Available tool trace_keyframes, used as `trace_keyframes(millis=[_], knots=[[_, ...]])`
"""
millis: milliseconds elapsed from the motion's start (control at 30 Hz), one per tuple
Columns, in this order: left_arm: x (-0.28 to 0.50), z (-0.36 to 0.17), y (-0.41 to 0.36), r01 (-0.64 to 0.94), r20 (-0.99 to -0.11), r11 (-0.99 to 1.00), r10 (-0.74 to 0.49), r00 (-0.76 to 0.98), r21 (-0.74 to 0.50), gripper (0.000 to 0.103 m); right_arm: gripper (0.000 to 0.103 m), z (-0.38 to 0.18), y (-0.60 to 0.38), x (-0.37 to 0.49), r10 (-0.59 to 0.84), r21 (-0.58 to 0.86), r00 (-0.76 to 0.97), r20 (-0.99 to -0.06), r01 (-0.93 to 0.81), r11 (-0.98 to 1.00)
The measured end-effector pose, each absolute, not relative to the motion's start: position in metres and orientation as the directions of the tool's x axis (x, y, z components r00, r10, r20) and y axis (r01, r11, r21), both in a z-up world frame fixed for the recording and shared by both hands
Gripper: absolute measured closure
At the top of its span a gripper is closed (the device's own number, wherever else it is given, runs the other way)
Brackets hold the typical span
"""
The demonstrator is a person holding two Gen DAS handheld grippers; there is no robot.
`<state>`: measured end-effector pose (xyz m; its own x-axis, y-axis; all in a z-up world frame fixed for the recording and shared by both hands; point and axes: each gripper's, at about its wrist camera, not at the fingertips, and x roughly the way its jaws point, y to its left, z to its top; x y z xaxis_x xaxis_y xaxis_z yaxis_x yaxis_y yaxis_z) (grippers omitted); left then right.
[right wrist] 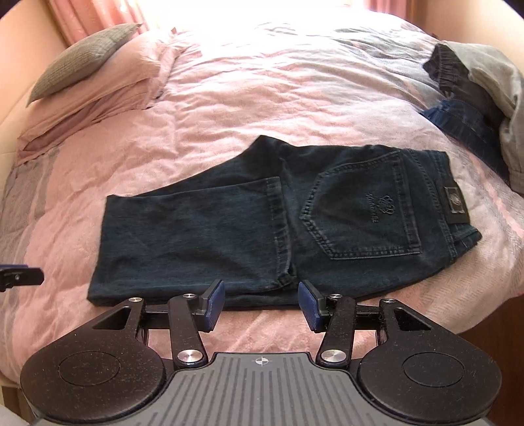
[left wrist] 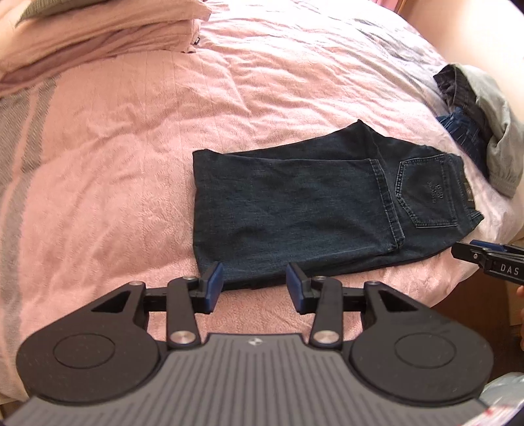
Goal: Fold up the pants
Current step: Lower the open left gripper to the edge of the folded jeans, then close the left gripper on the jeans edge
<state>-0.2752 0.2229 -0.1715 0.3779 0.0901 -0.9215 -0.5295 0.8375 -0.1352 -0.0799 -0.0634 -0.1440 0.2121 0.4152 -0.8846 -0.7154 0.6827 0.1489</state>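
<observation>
My right gripper [right wrist: 261, 303] hangs with jaws apart and empty over the near edge of the folded dark jeans [right wrist: 262, 226] on the pink bedspread [right wrist: 213, 108]. A heap of clothes [right wrist: 475, 98] lies at the far right, and a grey pillow [right wrist: 82, 60] at the far left.

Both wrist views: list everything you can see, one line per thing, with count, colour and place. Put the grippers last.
Jeans: one pair, dark blue, folded, lying flat on the bedspread near the front edge, back pocket up.
Bedspread: one, pink, wrinkled, covering the bed.
Pillows: a stack, pink, at the far left.
Cushion: one, grey, on top of the pillows.
Clothes pile: one heap, grey, black and blue pieces, at the far right; the number of garments cannot be told.
Curtain: pink, behind the bed at the top left.
Left gripper: one, black with blue pads, open, nothing between the pads, at the jeans' near edge.
Right gripper: one, black with blue pads, open, nothing held, at the jeans' near edge.
</observation>
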Motion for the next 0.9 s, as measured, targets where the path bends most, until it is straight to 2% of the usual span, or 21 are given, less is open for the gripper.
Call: trace_keyframes(millis=[333, 600, 733, 867, 900], knots=[[-0.28, -0.236, 0.265, -0.533, -0.895, 0.802, -0.005, 0.445, -0.269, 0.065, 0.056, -0.157, -0.103, -0.027, 0.306, 0.088, 0.283, -0.909, -0.587, 0.805], [-0.264, -0.297, 0.29, -0.607, -0.895, 0.75, 0.046, 0.444, -0.262, 0.062, 0.056, -0.194, -0.11, 0.029, 0.248, 0.045, 0.247, -0.937, -0.618, 0.785], [-0.284, -0.31, 0.294, -0.718, -0.892, 0.615, 0.052, 0.45, -0.326, 0.059, 0.056, -0.217, -0.108, 0.055, 0.217, 0.02, 0.219, -0.951, -0.659, 0.752], [-0.319, -0.317, 0.267, -0.8, -0.847, 0.357, 0.041, 0.529, -0.482, 0.041, 0.056, -0.232, -0.11, 0.079, 0.199, 0.029, 0.188, -0.962, -0.651, 0.759], [-0.327, -0.32, 0.257, -0.807, -0.833, 0.285, 0.052, 0.552, -0.517, 0.04, 0.056, -0.235, -0.11, 0.085, 0.194, 0.037, 0.175, -0.965, -0.644, 0.764]])
